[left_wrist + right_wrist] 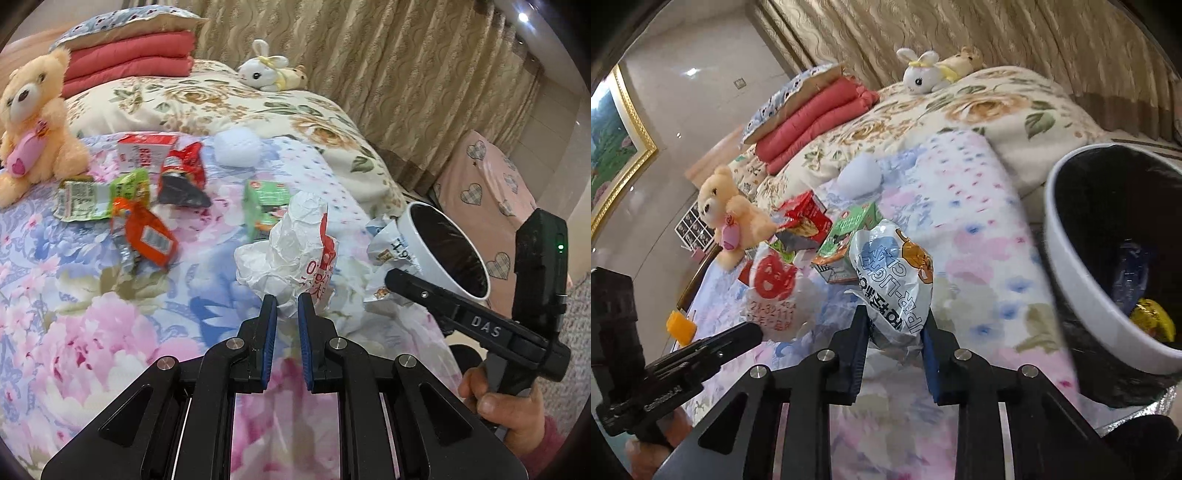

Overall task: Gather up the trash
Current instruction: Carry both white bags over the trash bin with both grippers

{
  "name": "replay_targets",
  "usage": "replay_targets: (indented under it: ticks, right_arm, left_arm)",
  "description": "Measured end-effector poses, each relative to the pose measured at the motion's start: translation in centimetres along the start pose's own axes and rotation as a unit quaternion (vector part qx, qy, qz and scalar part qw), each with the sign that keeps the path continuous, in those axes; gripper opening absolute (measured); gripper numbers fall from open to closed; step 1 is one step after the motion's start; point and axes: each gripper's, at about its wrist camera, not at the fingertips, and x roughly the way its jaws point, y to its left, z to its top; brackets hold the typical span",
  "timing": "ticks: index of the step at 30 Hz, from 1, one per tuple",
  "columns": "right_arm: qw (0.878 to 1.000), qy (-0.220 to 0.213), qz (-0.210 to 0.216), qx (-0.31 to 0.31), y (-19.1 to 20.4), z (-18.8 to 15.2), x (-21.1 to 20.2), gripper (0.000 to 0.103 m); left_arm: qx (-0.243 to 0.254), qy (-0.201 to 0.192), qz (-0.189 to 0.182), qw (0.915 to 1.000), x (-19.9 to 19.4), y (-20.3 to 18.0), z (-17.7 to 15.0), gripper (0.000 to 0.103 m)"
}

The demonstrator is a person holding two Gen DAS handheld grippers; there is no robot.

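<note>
My left gripper (287, 304) is shut on a crumpled white bag with red print (295, 240), held just above the flowered bedspread (92, 332). In the right wrist view that bag (772, 284) hangs at the left gripper's tip (750, 332). My right gripper (895, 317) has its pads pressed on a white wrapper with blue lettering and an orange cartoon (894, 273). A white bin with a black liner (1056, 258) stands close on the right, with blue and yellow wrappers inside. From the left wrist view the bin (417, 236) sits just behind the right gripper (393, 277).
Loose trash lies on the bed: a red carton (144, 151), a green box (264, 206), an orange packet (147, 236), a green-white wrapper (92, 199). A teddy bear (33, 122), a white rabbit toy (264, 72), folded red blankets (129, 59) and a white ball (236, 146) sit further back.
</note>
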Motion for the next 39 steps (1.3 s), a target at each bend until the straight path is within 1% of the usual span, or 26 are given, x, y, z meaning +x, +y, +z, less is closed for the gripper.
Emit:
replay_targets:
  ticks: [3,11,23,39]
  right_arm:
    - [1.0,-0.013,-0.006,0.005,-0.7,0.2,-1.6,0.027]
    - [0.999,-0.03,-0.024,0.021,-2.8,0.2,-4.3,0.027]
    - [0.996,-0.056,-0.059,0.048,-6.7,0.3,-7.8,0.027]
    - [0.991,-0.066,-0.094,0.073,-10.8,0.6,-9.7,0.027]
  left_arm:
    - [0.005,0.002,-0.011,0.9999,0.2,-0.9,0.1,0.011]
    - [0.031,0.008,-0.031,0.999,0.8,-4.3,0.4,0.011]
    - [0.081,0.015,-0.062,0.9947,2.2,-9.9,1.2,0.011]
    - [0.124,0.026,-0.082,0.9885,4.6,-14.9,2.3,0.011]
